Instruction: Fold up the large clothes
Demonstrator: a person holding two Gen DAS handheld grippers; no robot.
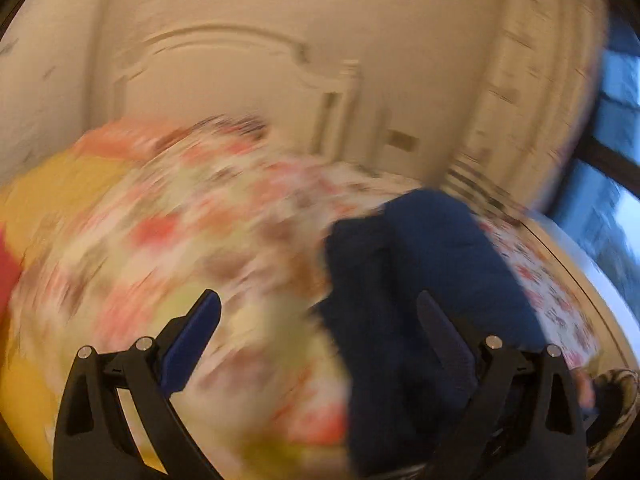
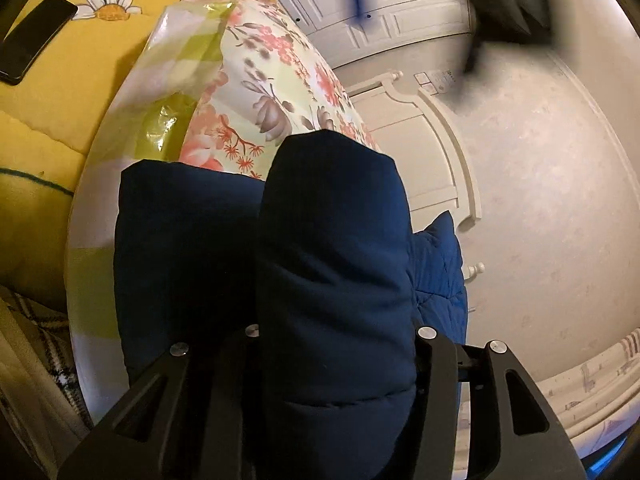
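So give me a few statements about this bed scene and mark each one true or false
1. The left gripper has its jaws standing wide apart with nothing between them. True.
2. The right gripper is empty. False: a thick fold of the navy padded jacket fills the space between its jaws.
3. A black phone lies on the yellow daisy blanket. True.
4. The jacket rests on a plain white sheet. False: it lies on a floral sheet with pink and grey flowers.
5. The jacket's lining is red. False: a quilted blue lining shows at its right edge.
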